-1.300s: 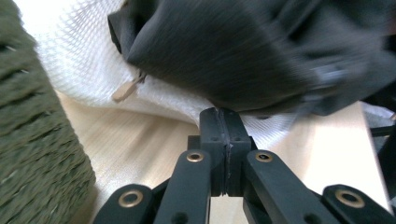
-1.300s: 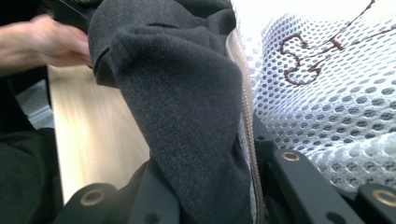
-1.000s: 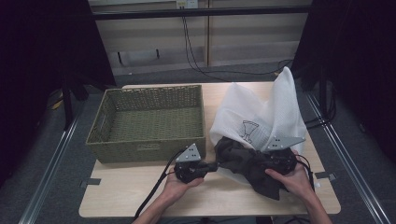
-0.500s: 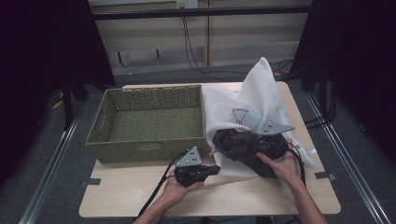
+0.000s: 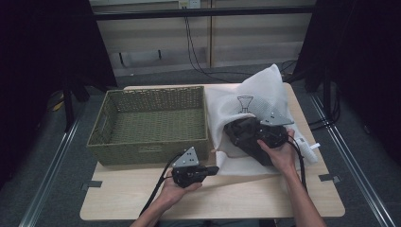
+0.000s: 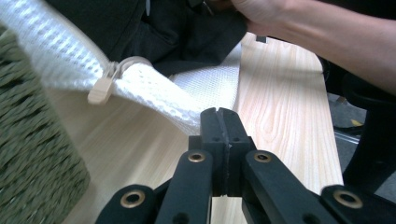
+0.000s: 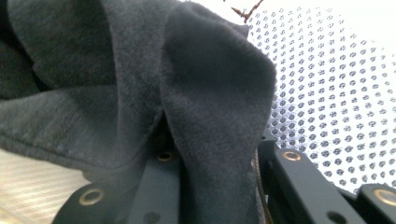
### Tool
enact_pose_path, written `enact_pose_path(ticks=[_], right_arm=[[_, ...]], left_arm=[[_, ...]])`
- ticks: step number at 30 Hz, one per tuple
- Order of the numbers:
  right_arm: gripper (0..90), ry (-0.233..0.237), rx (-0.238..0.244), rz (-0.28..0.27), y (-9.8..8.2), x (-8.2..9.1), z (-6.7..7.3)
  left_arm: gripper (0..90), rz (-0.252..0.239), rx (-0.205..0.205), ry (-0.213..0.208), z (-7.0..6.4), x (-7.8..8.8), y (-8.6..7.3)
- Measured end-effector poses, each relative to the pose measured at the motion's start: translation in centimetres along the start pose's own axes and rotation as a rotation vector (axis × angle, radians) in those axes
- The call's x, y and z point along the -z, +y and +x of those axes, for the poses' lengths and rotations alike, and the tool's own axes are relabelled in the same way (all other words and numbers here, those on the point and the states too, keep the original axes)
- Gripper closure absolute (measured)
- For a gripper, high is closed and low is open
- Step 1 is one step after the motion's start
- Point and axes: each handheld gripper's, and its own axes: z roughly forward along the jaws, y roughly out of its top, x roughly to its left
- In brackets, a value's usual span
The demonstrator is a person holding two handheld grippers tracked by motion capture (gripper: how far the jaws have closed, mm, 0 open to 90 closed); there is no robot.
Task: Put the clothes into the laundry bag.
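Note:
A dark garment lies bunched in the mouth of a white mesh bag on the right of the table. My right gripper is shut on it. In the right gripper view the dark garment drapes over and between the jaws of the right gripper, with the mesh bag behind. My left gripper rests near the front of the table, shut and empty. The left gripper points at the mesh bag's edge, short of its beige zipper pull.
A green woven basket stands on the left half of the table, close beside the bag, and its wall fills the near left of the left gripper view. Bare wood runs along the front edge.
My right gripper has carried the dark garment away from the person and slightly left, further into the bag. The bag's raised corner has shifted left. The left gripper has hardly moved.

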Motion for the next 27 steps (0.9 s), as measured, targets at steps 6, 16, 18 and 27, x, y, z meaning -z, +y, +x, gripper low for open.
enact_pose_path(ticks=[6, 16, 18, 27], right_arm=[[59.1, 0.099, -0.042, 0.0, -0.9, -0.1, -0.2], [31.8, 0.254, -0.065, -0.05, -0.9, 3.3, 0.0], [30.7, 0.262, -0.066, -0.062, -1.0, 4.0, -0.1], [40.5, 0.337, -0.094, -0.143, -1.0, 7.2, -0.2]], left_arm=[[90.0, 0.022, 0.018, 0.001, 0.6, 0.0, -1.0], [72.6, -0.02, 0.0, 0.036, 0.4, 0.9, -0.7], [65.2, -0.005, -0.018, 0.025, 0.2, 0.6, -0.3], [50.0, 0.105, -0.074, -0.039, -0.8, -5.3, 1.7]])
